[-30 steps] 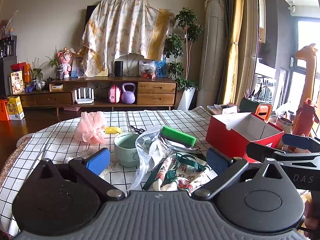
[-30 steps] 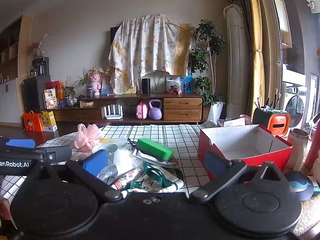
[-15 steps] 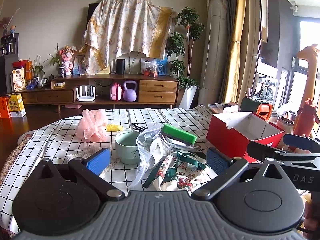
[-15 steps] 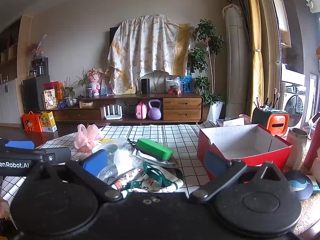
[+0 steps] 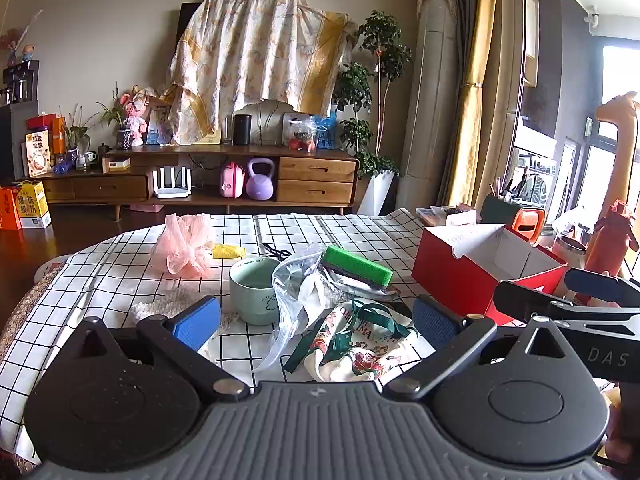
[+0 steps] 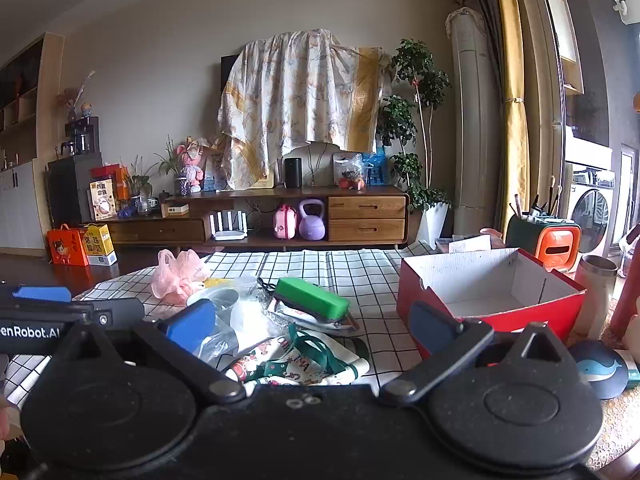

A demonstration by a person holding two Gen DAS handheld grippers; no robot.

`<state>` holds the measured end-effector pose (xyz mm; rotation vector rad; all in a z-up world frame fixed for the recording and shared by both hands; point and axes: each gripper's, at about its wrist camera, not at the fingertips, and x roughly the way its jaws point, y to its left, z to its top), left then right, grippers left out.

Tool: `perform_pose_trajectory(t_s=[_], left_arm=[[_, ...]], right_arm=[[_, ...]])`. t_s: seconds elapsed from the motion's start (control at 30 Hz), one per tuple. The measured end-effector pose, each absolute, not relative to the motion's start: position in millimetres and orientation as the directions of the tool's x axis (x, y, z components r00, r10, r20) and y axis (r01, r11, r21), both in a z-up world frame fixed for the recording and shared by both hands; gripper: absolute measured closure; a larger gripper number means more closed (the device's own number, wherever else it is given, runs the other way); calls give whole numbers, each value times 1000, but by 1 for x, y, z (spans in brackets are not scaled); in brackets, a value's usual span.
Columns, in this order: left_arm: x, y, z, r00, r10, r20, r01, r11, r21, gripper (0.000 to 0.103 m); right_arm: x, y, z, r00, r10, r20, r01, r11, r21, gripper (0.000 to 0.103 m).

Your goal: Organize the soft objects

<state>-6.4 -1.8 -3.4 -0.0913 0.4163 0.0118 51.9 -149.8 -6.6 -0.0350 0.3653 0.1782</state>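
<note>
Glossy mug (image 5: 253, 290), crinkly plastic bag (image 5: 298, 292)

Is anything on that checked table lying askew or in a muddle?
Yes: the green sponge sits tilted on a heap of crumpled plastic bag beside the mug, with a printed cloth bag slumped in front.

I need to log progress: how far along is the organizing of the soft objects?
Nothing looks done: the red box is empty. Nothing is in hand: the left gripper and right gripper are open. The pink pouf, green sponge and printed cloth remain on the table.
</note>
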Motion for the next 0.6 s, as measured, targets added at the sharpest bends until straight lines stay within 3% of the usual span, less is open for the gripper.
perform_pose_trajectory(t_s=[0.6], left_arm=[[-9,-3,-1,917,-1,-398,-35,996,-83,0]], right_arm=[[47,-146,2,917,178,-358,-187,982,10,0]])
